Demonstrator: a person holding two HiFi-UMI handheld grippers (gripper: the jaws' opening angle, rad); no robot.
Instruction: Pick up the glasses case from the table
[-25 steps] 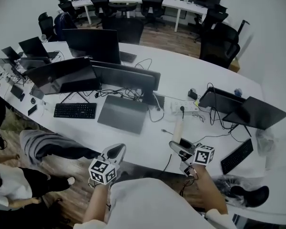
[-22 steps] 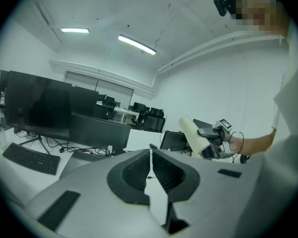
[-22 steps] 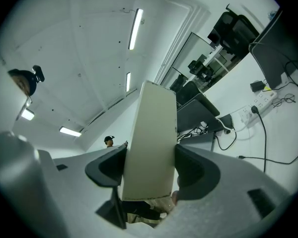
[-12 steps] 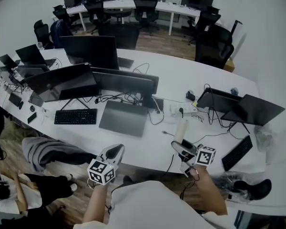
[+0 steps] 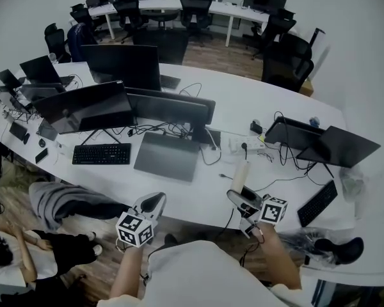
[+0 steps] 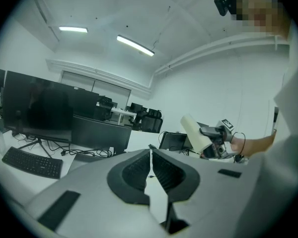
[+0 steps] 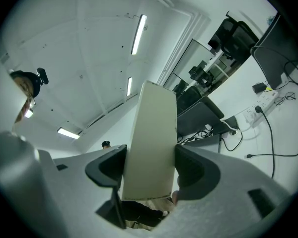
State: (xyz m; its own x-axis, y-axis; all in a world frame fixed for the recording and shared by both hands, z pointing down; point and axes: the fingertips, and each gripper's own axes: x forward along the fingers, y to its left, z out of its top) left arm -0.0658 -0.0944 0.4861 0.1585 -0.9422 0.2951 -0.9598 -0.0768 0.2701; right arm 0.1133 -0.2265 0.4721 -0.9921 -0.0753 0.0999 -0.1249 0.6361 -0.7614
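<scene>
Pinching the glasses case (image 7: 151, 143) between its two dark pads, the right gripper (image 7: 150, 170) has the cream case clamped on its long sides, with the near end sunk between the jaws so that end cannot be seen. From the head view the right gripper (image 5: 243, 200) sits at the near edge of the white table (image 5: 256, 101), held out on a bare forearm (image 5: 278, 254) that reaches forward from the person's body; the hand itself is mostly hidden under the marker cube. The glasses case (image 5: 240, 176) is off the tabletop, its long axis running straight out along the jaws, away from the person and toward the power strip (image 5: 246, 144). The left gripper view catches it from the side, where the case (image 6: 193, 132) tilts upward in the air. The left gripper (image 6: 150, 170) has its pads drawn together with only a thin slit between them and nothing in it. That left gripper (image 5: 150, 203) hangs just off the table edge, near the closed laptop (image 5: 166, 155) and a black keyboard (image 5: 101, 153). Whether the case's lid faces up or down cannot be told.
</scene>
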